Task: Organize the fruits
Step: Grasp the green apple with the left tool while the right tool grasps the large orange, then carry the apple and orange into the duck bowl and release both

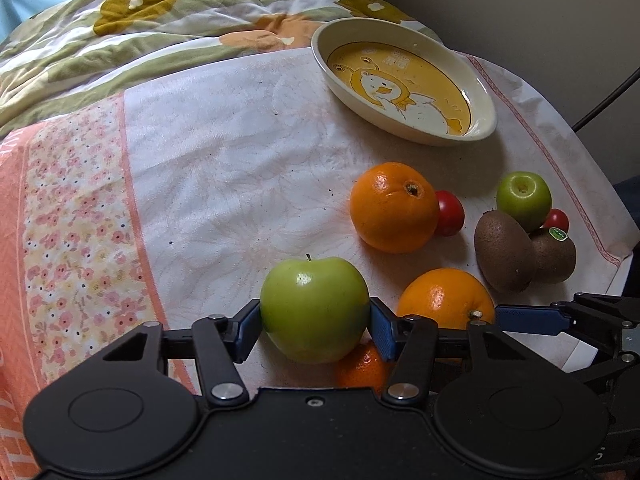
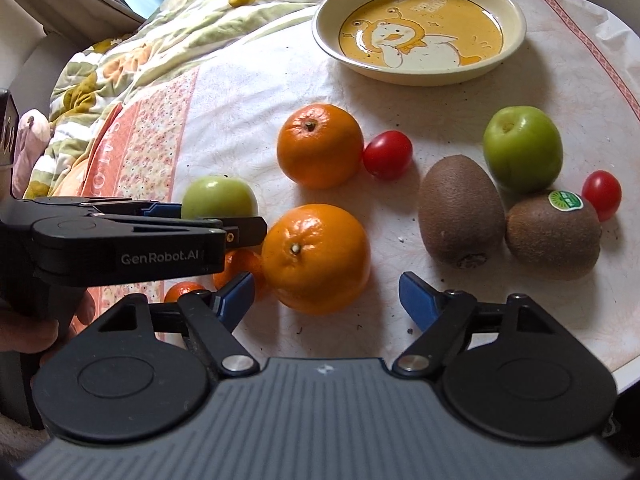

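Left claw (image 1: pixel 315 314) pinched green apple (image 1: pixel 314 309) on the tabletop (image 1: pixel 224 184); right claw (image 2: pixel 327 295) spread.
Apple sat beside an orange (image 2: pixel 316 258), which lay between the right claw's fingers, untouched. Duck plate (image 1: pixel 486 120) stood well apart.

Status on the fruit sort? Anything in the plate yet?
Nothing done: the duck plate holds no fruit. In hand: left gripper has its pads against a green apple, which looks still on the cloth. Right gripper is open, with the near orange just ahead of it. Left: the far orange, two kiwis, second green apple, two tomatoes, small oranges by the left gripper.
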Demonstrator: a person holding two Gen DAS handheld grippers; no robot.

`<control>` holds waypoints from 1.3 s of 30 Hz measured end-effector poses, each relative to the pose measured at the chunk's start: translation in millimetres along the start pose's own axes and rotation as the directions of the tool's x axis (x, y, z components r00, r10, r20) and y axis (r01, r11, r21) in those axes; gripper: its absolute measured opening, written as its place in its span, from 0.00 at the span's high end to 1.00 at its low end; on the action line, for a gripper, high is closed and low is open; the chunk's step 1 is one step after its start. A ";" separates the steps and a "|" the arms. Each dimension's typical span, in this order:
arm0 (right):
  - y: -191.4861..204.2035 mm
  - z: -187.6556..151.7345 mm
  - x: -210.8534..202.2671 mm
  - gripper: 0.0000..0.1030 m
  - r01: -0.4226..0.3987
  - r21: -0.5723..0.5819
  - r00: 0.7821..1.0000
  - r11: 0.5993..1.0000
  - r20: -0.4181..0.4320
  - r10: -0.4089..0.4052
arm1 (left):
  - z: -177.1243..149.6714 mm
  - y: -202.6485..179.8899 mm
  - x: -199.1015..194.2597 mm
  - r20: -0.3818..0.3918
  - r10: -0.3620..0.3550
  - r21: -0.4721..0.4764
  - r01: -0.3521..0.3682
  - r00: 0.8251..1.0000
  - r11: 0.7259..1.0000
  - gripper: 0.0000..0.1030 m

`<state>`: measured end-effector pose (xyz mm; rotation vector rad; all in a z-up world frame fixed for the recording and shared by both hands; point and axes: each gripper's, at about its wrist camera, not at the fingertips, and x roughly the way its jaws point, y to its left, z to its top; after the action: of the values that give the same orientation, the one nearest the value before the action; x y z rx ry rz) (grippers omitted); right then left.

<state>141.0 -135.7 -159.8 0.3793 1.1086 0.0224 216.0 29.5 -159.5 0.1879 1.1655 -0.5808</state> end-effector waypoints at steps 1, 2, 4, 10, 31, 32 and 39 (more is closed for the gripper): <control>1.3 0.5 0.5 0.08 -0.003 -0.002 1.000 1.000 0.004 0.003 | -1.0 0.3 -0.9 0.003 0.005 0.003 -0.005 1.000 1.000 0.41; 2.5 1.0 1.1 0.09 -0.007 -0.004 1.000 1.000 0.007 0.007 | -2.0 0.9 -2.4 0.005 0.011 0.006 -0.011 1.000 1.000 0.41; 4.4 2.1 2.5 0.11 -0.011 -0.010 1.000 1.000 0.010 0.011 | -4.1 3.2 -5.1 0.014 0.020 0.006 -0.020 1.000 1.000 0.41; 8.0 5.9 8.0 0.17 -0.014 -0.028 1.000 1.000 0.006 0.014 | -7.8 13.2 -16.7 0.044 0.047 -0.013 -0.046 0.998 0.999 0.42; 8.3 18.3 -20.3 0.26 -0.005 -0.033 0.996 0.999 0.085 0.008 | -11.5 8.9 -56.6 0.136 0.063 -0.036 -0.058 0.989 0.998 0.41; 8.2 20.9 -25.9 0.26 -0.005 -0.040 0.995 0.999 0.098 0.009 | -10.1 7.6 -60.0 0.146 0.065 -0.040 -0.060 0.987 0.997 0.41; -5.9 46.7 -61.7 0.26 -0.015 -0.061 0.985 0.998 0.168 0.025 | 10.4 -9.1 -83.0 0.226 0.096 -0.090 -0.077 0.969 0.993 0.41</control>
<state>152.9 -167.3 -89.9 0.3327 0.9347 0.0399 197.4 45.0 -78.9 0.0986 0.9484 -0.4646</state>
